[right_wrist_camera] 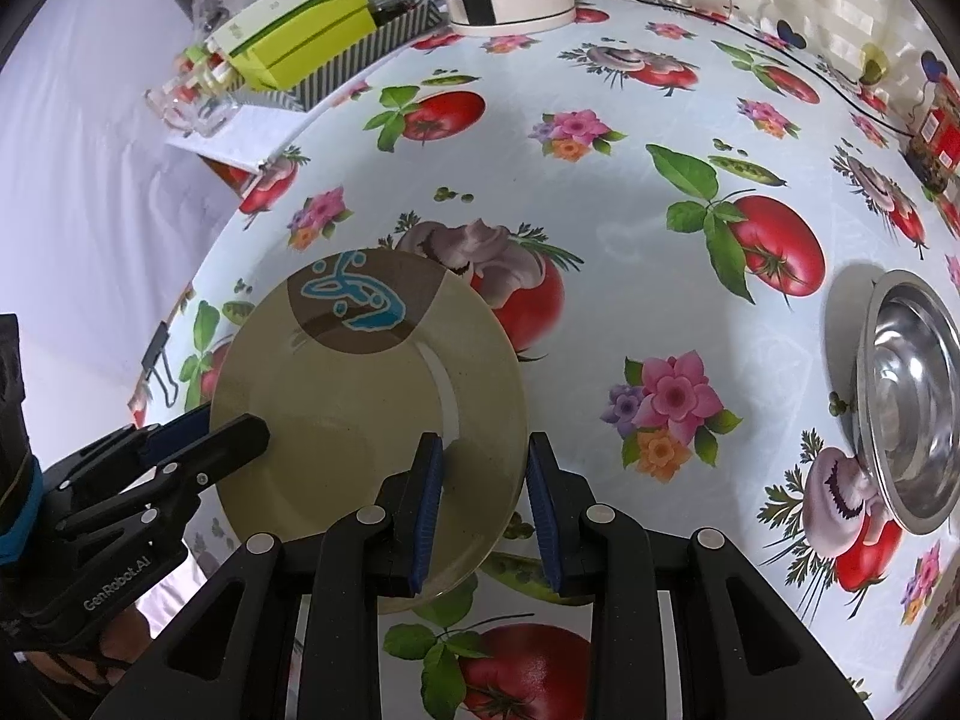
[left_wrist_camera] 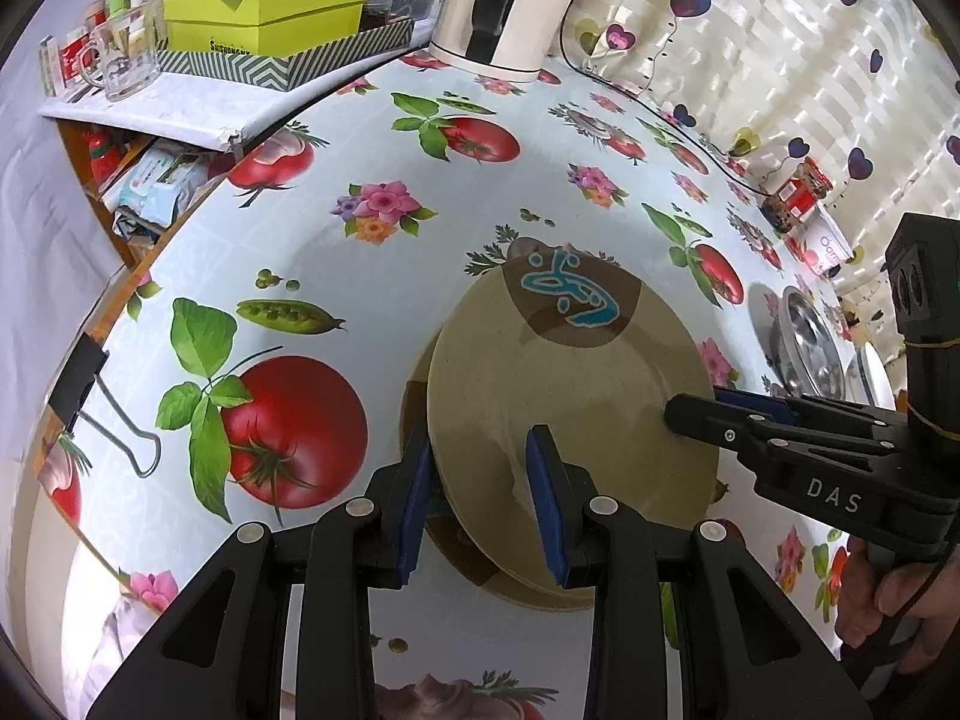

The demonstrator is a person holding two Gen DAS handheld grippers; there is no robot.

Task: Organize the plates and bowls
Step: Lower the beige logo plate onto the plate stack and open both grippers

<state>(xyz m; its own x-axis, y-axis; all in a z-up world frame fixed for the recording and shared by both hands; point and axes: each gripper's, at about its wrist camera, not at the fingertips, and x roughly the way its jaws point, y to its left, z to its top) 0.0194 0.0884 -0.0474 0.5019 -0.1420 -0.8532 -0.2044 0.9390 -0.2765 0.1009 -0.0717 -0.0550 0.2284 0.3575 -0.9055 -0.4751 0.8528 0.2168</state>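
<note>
Tools (left_wrist_camera: 483, 504) (right_wrist_camera: 483, 507) grip opposite plate (left_wrist_camera: 570, 396) edges.

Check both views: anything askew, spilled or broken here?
Nothing spilled or broken. One oddity: the top plate, clamped at opposite rims by the left tool and right tool, sits off-centre over the lower plate, which pokes out on the left tool's side.

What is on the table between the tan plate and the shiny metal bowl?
Nothing: only bare flowery tablecloth lies between the tan plate and the metal bowl, seen from the right wrist.
</note>
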